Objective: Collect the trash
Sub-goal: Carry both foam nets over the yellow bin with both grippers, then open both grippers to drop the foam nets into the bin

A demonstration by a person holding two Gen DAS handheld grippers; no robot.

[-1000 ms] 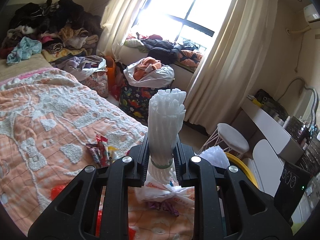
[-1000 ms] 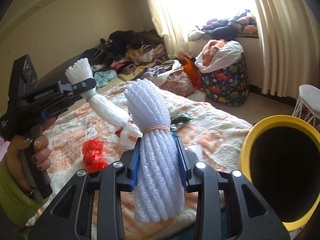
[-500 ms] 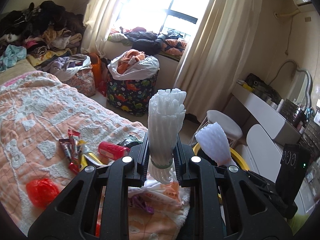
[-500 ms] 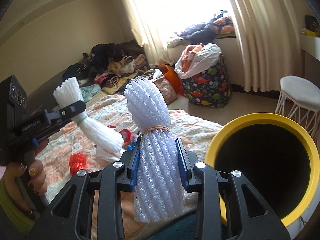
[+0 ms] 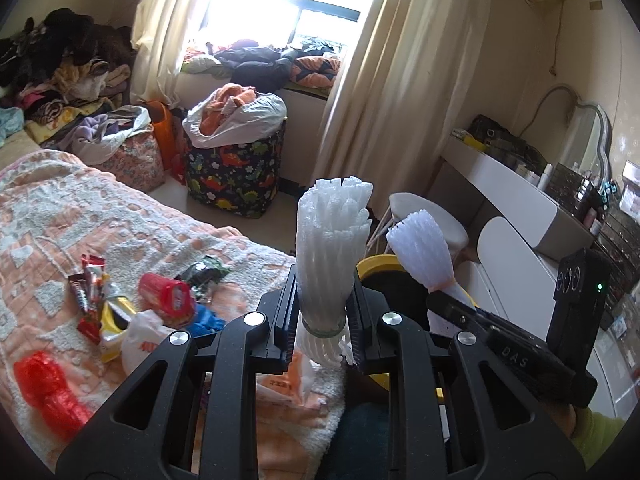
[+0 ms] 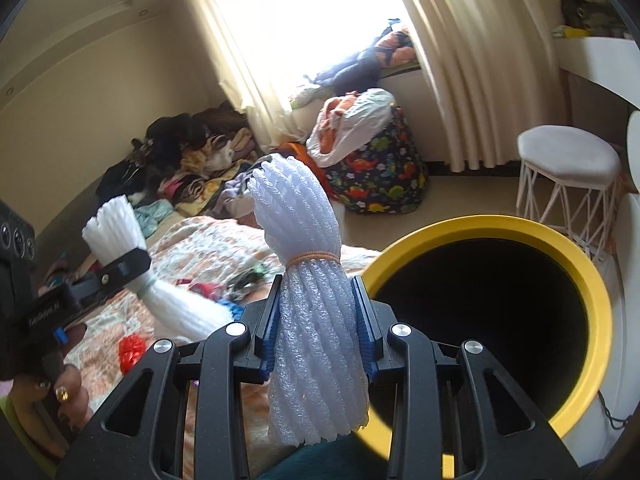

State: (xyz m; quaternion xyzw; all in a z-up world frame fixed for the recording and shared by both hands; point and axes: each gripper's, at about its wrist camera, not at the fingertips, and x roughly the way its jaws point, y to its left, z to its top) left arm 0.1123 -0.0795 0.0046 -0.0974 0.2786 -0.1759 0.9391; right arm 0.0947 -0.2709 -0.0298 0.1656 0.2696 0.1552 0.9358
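Observation:
My left gripper (image 5: 322, 322) is shut on a white foam net bundle (image 5: 330, 248) tied with a green band, held upright above the bed's edge. My right gripper (image 6: 318, 328) is shut on a bluish foam net bundle (image 6: 308, 280) tied with an orange band, right beside the rim of the yellow bin (image 6: 592, 280). The bin's rim (image 5: 372, 266) shows behind the left bundle, and the right bundle (image 5: 424, 252) sits over it. Wrappers (image 5: 90, 292), a red can (image 5: 166, 300), a white plastic bag (image 5: 140, 340) and red netting (image 5: 44, 388) lie on the bed.
The pink patterned bedspread (image 5: 80, 220) fills the left. A dinosaur-print laundry bag (image 5: 236, 168) and clothes piles stand by the window. A white stool (image 6: 568, 164) stands behind the bin. A white dressing table (image 5: 520, 204) runs along the right wall.
Both grippers have swung right with their bundles toward the yellow bin. The bin's opening now looms larger in the right wrist view, and the right bundle stands at its rim.

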